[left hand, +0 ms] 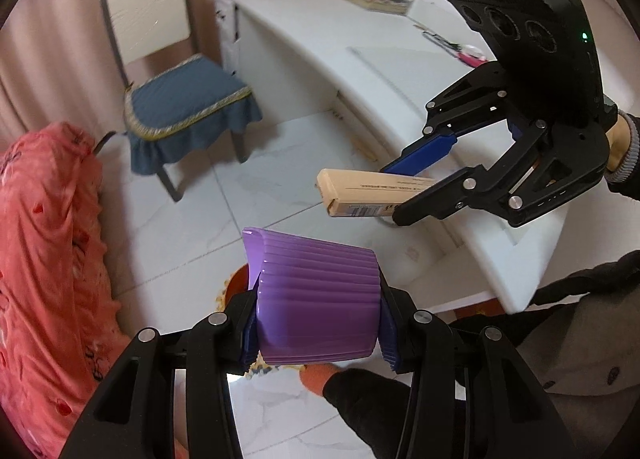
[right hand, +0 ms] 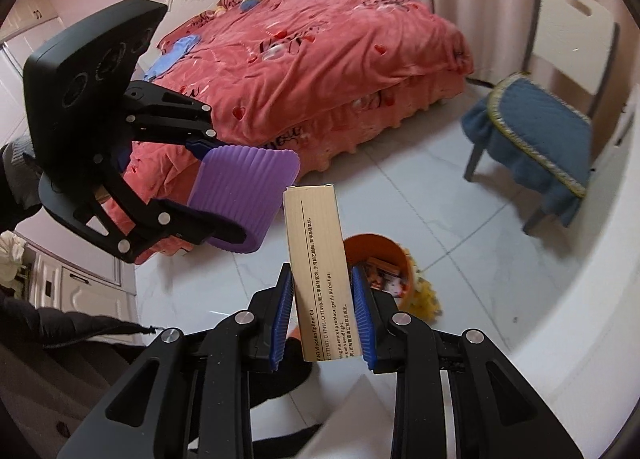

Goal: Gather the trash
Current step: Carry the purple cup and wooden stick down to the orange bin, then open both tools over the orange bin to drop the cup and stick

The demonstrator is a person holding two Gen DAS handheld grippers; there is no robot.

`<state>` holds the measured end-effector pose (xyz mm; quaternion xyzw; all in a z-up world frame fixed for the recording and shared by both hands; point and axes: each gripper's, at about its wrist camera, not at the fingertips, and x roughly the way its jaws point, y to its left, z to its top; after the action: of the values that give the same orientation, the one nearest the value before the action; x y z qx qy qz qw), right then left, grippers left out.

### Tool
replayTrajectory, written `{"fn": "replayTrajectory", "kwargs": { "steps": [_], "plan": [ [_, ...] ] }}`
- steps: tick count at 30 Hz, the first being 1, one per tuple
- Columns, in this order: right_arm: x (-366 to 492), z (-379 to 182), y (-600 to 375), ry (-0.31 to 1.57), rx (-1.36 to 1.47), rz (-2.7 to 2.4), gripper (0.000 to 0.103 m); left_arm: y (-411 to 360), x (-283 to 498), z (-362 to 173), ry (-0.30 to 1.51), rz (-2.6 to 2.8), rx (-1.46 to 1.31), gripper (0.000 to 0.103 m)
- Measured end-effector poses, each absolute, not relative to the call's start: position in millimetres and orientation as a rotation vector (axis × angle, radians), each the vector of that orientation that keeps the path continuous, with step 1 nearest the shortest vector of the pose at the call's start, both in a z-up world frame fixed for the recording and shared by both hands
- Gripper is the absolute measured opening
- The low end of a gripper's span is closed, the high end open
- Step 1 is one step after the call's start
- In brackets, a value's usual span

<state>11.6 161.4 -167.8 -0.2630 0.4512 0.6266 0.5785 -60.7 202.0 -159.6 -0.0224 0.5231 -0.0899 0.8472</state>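
My left gripper (left hand: 318, 323) is shut on a ribbed purple cup (left hand: 316, 299), held on its side above the floor. It also shows in the right wrist view (right hand: 244, 195), left of centre. My right gripper (right hand: 322, 315) is shut on a long tan cardboard box (right hand: 320, 271) with printed text. In the left wrist view this box (left hand: 360, 193) sticks out leftwards from the right gripper (left hand: 404, 187). An orange trash bin (right hand: 380, 259) with wrappers inside stands on the floor just below and beyond the box. In the left wrist view only a sliver of the bin (left hand: 238, 283) shows behind the cup.
A bed with a red-pink cover (right hand: 320, 71) fills the left and back. A white chair with a blue cushion (right hand: 540, 127) stands at the right. A white desk (left hand: 360, 71) with clutter runs along the right side. The floor has white tiles (right hand: 460, 219).
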Motion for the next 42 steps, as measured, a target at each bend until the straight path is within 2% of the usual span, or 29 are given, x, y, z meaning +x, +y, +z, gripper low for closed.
{"fn": "replayTrajectory", "kwargs": {
  "steps": [17,35,38,39,40,42],
  "plan": [
    [25.5,-296.7,237.6,1.269,-0.569,1.342,0.03,266.4,-43.8,-254.9,1.172,-0.211,-0.171,0.048],
    [40.1,-352.7,255.8,1.362,-0.549,1.261,0.03,273.8,-31.8,-299.7,1.218,-0.219,-0.227,0.048],
    [40.8,-361.8,260.9,1.371,-0.554,1.245,0.033,275.0,-32.9,-301.9,1.231,-0.218,-0.228,0.048],
    [41.8,-366.3,262.4,1.378,-0.56,1.24,0.037,274.9,-33.6,-302.7,1.234,-0.217,-0.229,0.048],
    [42.6,-369.1,263.9,1.378,-0.564,1.235,0.045,275.5,-34.4,-303.7,1.238,-0.216,-0.23,0.048],
    [44.3,-371.5,263.8,1.366,-0.569,1.216,0.051,275.8,-33.8,-306.0,1.243,-0.214,-0.234,0.048]
  ]
}}
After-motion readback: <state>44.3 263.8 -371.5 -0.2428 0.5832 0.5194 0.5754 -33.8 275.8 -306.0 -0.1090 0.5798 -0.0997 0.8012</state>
